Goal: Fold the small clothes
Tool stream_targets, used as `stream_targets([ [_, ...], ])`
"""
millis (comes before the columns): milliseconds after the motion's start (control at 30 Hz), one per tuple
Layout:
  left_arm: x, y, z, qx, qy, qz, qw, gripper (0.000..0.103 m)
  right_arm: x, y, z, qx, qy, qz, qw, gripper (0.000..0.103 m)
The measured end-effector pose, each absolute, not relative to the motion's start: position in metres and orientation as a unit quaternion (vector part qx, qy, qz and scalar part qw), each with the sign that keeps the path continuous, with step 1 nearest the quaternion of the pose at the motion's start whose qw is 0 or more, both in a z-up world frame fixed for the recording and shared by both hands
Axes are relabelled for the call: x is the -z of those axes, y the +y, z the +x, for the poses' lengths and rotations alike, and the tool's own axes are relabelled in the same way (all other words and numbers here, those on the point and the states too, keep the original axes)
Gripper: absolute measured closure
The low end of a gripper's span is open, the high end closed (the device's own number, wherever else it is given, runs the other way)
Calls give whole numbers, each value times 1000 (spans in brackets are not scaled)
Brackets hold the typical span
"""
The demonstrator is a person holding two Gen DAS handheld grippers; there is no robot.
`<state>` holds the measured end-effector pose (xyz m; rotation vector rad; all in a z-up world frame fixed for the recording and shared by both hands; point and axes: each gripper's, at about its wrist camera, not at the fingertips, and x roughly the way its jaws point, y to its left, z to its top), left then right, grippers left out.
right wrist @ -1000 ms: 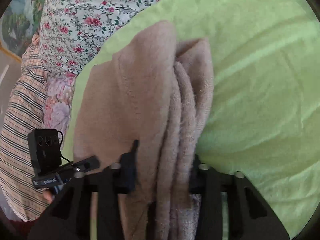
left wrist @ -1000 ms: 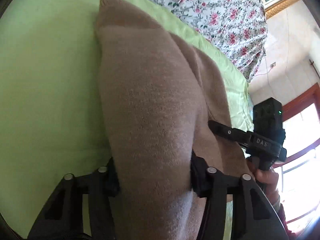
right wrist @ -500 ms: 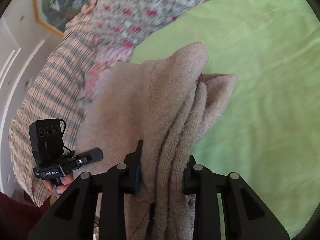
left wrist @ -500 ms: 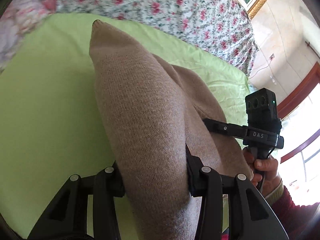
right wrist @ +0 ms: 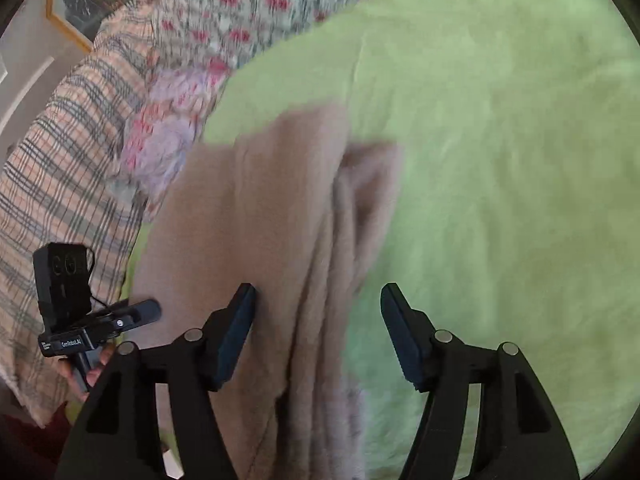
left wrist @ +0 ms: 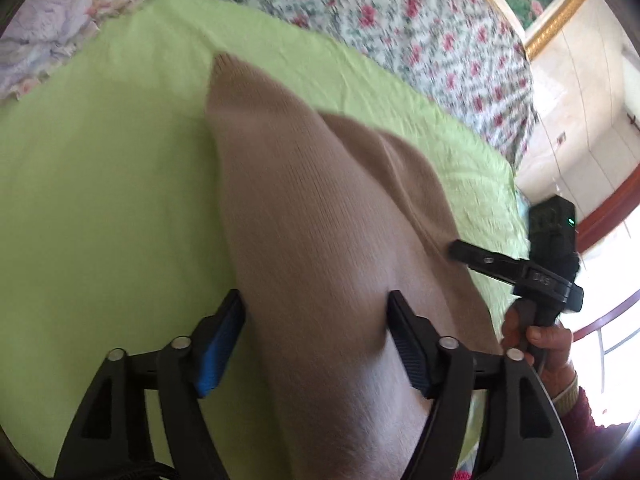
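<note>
The left gripper [left wrist: 316, 312] had just been opening, and its jaws stood wide; the tan knit [left wrist: 320, 240] still ran between them, its fabric grazing both pads, but they no longer pinched it. The right gripper [right wrist: 318, 308] had likewise just been opening: its left pad lay against the knit's edge [right wrist: 256, 240], while the right pad stood clear over the green sheet [right wrist: 500, 160]. So both had let go.

Outward from the jaws, the knit lay on the sheet, doubled over itself, with several layers showing along its right edge in the right wrist view and a pointed corner furthest from the left gripper. A floral cover [left wrist: 400, 12] and a plaid cloth [right wrist: 60, 140] bordered the sheet.

By my reading, a fold had just been laid down and released. Whether another fold was needed I could not tell; the stacked edge looked uneven and probably wanted smoothing or squaring.
</note>
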<state>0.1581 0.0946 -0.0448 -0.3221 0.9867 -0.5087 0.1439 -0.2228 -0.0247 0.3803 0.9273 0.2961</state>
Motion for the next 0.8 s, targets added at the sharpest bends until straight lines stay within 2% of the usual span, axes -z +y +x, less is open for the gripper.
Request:
stream_targets([
  [100,35,103,182,225,455,-165,845,27,15,-226,175,-136,429,191,872,39],
  [167,34,102,196,216,453,-168,848,27,18,-222,198,-138,433,198,869,59],
  [200,35,101,206,209,457,-171,848,27,22,-222,204,-146,437,207,863,65],
  [233,35,100,213,203,460,-171,847,28,26,-221,213,-150,444,214,857,87],
  [267,35,97,218,198,461,-169,848,31,25,-220,214,-145,445,211,858,91],
  [333,31,88,227,178,459,-145,858,48,10,-227,204,-150,401,218,877,93],
  [367,29,81,231,168,459,-132,863,52,6,-231,199,-147,392,219,881,93],
  [433,31,72,236,156,462,-109,866,65,8,-237,193,-124,391,215,886,93],
  [600,46,51,241,130,471,-49,871,65,47,-239,202,-98,440,208,868,94],
  [800,19,62,199,134,449,-34,883,62,19,-239,175,-99,424,214,874,85],
])
